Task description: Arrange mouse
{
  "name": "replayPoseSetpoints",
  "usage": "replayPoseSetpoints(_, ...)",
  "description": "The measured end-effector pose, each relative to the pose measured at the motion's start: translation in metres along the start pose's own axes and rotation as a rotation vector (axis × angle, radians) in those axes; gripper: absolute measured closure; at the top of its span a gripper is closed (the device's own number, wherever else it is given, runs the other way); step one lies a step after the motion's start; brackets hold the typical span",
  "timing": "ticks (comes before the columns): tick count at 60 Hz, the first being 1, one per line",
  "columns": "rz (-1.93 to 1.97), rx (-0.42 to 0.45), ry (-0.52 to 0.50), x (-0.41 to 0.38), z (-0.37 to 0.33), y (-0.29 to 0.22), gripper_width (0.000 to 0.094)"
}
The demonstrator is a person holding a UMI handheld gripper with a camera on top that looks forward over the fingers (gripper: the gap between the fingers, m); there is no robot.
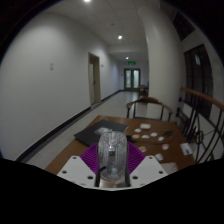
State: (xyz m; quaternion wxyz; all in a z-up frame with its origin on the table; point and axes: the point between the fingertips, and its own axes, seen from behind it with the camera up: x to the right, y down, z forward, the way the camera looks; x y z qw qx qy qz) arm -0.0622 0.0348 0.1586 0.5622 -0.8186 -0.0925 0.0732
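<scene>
Jaws look closed on something: between the gripper (111, 170) fingers I see a pale, upright object pressed against the purple pads (93, 158), which I take to be the mouse (111, 156), though its shape is hard for me to make out. It hangs over the near end of the wooden table (70, 152). Beyond it lie a dark mat (92, 133) and several small white pieces (147, 128) scattered across the top, with a chair (150, 108) at the far end. I judge the pickup done; setting the mouse down, perhaps on that mat, remains.
</scene>
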Motion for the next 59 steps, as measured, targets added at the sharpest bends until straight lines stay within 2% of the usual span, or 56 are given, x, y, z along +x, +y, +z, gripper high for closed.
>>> replayPoseSetpoints(6,-0.009,0.029,0.121,0.073,-0.035,-0.002,0.0603)
replayPoseSetpoints(11,0.064,-0.059,0.199,0.126,-0.034,0.050,0.0605)
replayPoseSetpoints(17,0.123,-0.189,0.219,0.147,-0.020,0.120,0.0603)
replayPoseSetpoints(29,0.117,-0.304,0.217,0.146,0.000,0.179,0.0602)
replayPoseSetpoints(37,0.092,-0.330,0.225,0.149,0.002,0.183,0.0490)
replayPoseSetpoints(42,0.092,-0.364,0.221,0.149,-0.002,0.184,0.0389)
replayPoseSetpoints(43,0.091,-0.372,0.219,0.149,-0.004,0.184,0.0334)
replayPoseSetpoints(44,0.089,-0.379,0.216,0.149,-0.006,0.184,0.0325)
replayPoseSetpoints(48,0.079,-0.370,0.193,0.149,-0.020,0.178,0.0061)
replayPoseSetpoints(59,0.091,-0.328,0.124,0.154,-0.080,0.166,0.0088)
